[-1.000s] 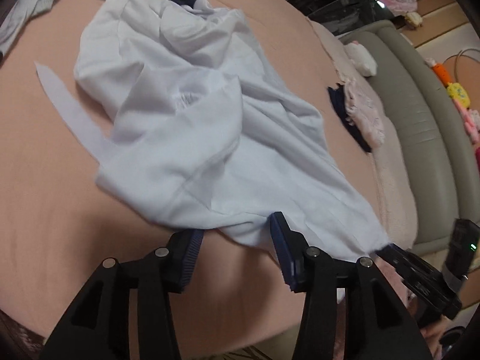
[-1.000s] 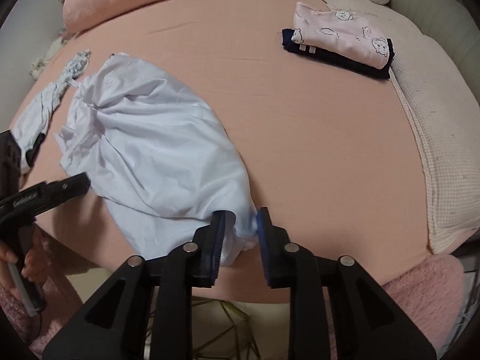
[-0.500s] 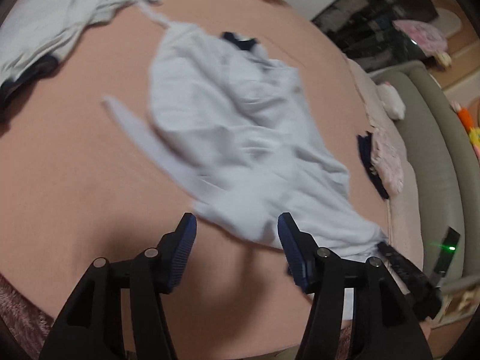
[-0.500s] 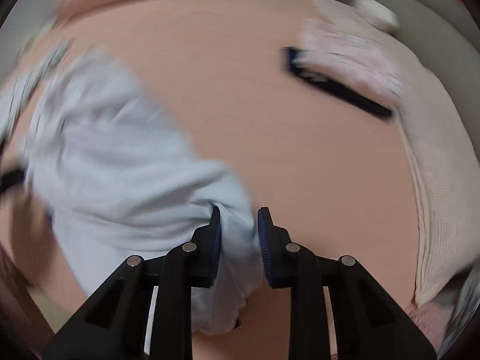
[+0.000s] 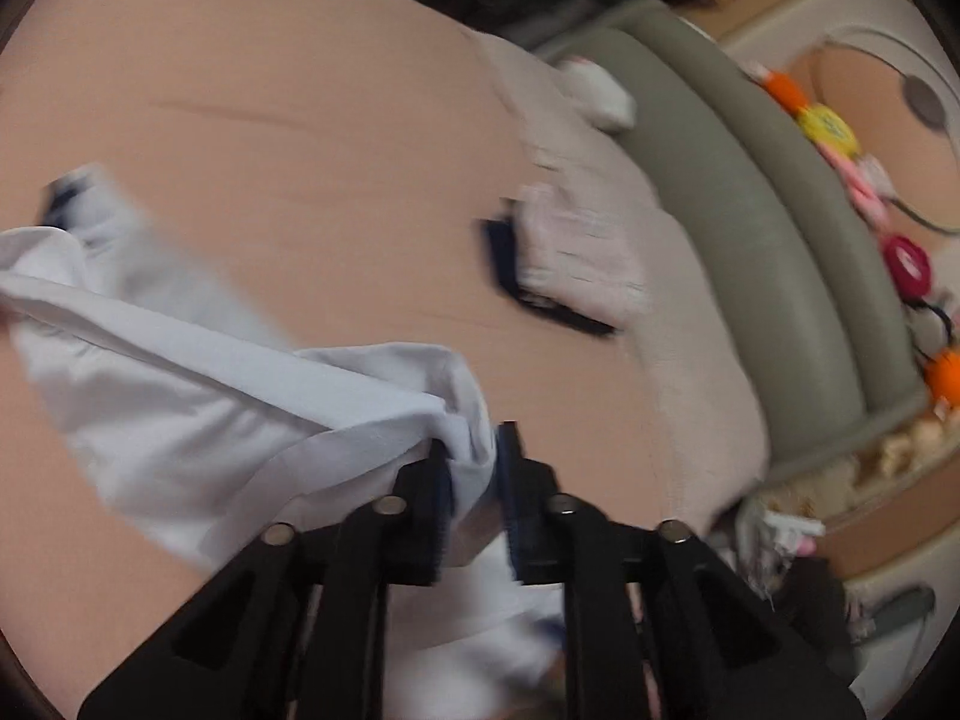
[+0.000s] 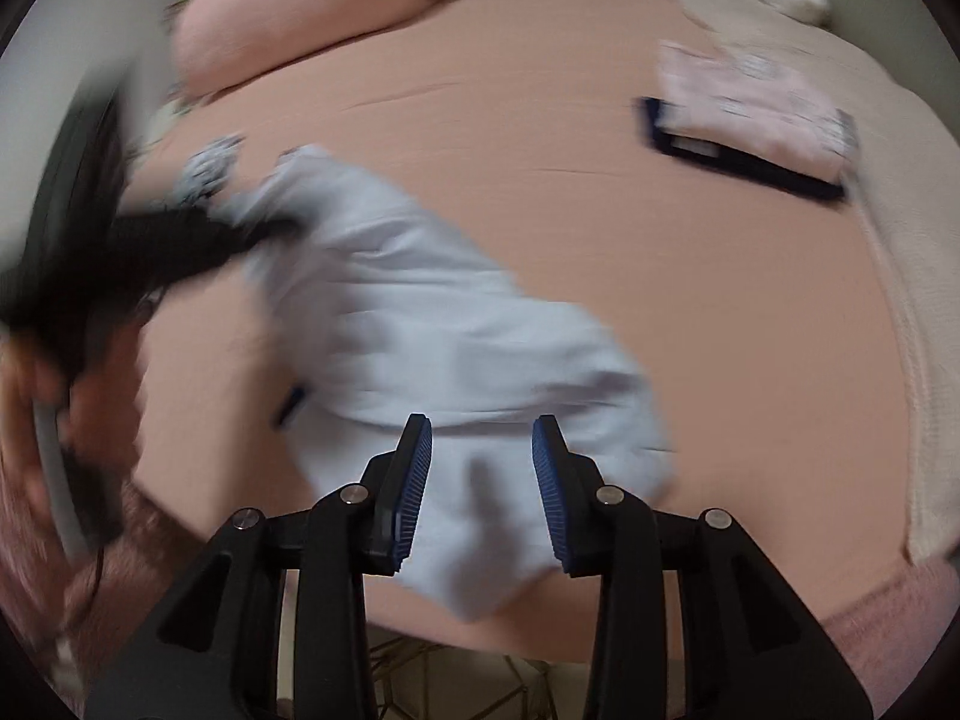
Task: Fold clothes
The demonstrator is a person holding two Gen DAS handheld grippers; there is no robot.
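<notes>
On peach bed: white garment.

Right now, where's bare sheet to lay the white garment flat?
Bare sheet runs across the middle, bordered by the pink pillow, the white garment and the folded pile. A strip lies bare in front of that pile. Crowded: the left side, with the left gripper and a small patterned garment.

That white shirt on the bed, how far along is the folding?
Done: a pink folded garment sits stacked on a dark one. In hand: the white shirt, still rumpled, its edge bunched in the left gripper; the right gripper, jaws just opened, hovers over it. Left: every fold, plus another crumpled piece beyond.
</notes>
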